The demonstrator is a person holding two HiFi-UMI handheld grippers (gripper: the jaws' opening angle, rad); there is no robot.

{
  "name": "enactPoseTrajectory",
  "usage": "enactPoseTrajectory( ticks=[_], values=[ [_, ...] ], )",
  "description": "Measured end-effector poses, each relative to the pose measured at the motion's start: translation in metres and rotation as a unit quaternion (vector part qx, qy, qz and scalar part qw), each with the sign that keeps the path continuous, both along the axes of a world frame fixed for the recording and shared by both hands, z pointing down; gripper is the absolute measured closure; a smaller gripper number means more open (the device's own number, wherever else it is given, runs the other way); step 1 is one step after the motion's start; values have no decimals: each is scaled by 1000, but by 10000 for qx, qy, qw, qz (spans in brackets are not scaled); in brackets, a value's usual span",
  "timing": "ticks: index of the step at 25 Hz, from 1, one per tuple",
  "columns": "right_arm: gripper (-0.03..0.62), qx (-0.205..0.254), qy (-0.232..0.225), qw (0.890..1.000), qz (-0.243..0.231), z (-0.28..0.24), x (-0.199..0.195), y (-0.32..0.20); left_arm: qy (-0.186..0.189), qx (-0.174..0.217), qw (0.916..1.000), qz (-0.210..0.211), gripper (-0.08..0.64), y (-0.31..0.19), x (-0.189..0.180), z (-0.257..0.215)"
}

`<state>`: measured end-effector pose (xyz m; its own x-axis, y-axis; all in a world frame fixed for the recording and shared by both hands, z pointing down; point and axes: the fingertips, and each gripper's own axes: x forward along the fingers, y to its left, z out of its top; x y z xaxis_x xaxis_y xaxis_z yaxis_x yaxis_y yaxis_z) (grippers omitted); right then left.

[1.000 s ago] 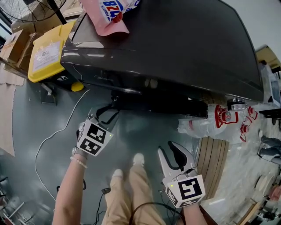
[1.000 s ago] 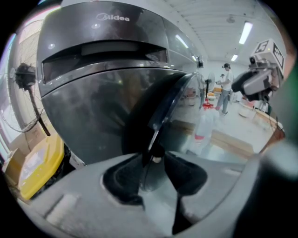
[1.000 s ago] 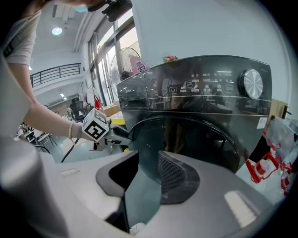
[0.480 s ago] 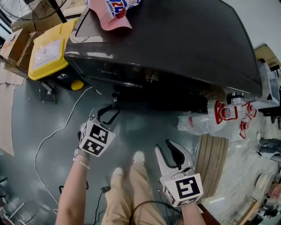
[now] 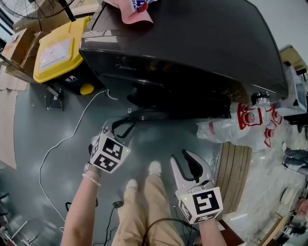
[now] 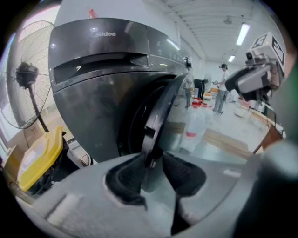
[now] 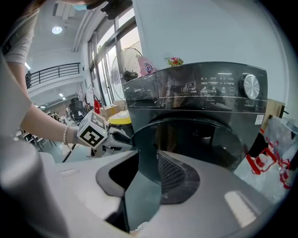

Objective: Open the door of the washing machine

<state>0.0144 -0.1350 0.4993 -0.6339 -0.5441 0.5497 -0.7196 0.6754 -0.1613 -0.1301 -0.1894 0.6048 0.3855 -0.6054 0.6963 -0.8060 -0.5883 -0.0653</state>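
Note:
The dark grey washing machine (image 5: 192, 48) fills the top of the head view. Its round door (image 5: 183, 113) stands partly swung out from the front. My left gripper (image 5: 124, 127) reaches the door's free edge. In the left gripper view the door rim (image 6: 160, 107) runs down between the two black pads, and my left gripper (image 6: 152, 165), whose jaws have just been closing, is shut on it. My right gripper (image 5: 185, 163) hangs lower right, away from the machine, open with nothing between its fingers. The right gripper view shows the dark glass door (image 7: 195, 139) and the left gripper (image 7: 118, 137) at its edge.
A yellow-lidded bin (image 5: 55, 50) stands left of the machine, a pink cap (image 5: 137, 9) lies on top. A white cable (image 5: 67, 139) trails over the floor. Bagged bottles (image 5: 240, 127) and a wooden pallet (image 5: 236, 178) lie right. The person's shoes (image 5: 154, 168) stand between the grippers.
The door has swung further out from the machine's front with the left gripper at its edge. The left jaws have narrowed. The right gripper has shifted slightly and stays open.

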Motion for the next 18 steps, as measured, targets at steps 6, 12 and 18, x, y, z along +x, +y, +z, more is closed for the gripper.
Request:
enactPoseTrajectory(
  ticks=[6,12,18],
  values=[
    [475,-8,-13,9999,102,1,-5,9,28,-105,9996,264,463,24,10,2],
    [474,-52,-60,9998,196,4,-11,23,32,-223,9982,562,481,50,20,3],
    [448,-104,-105,9993,337,6,-18,34,115,-329,9962,797,492,74,34,3]
  ],
)
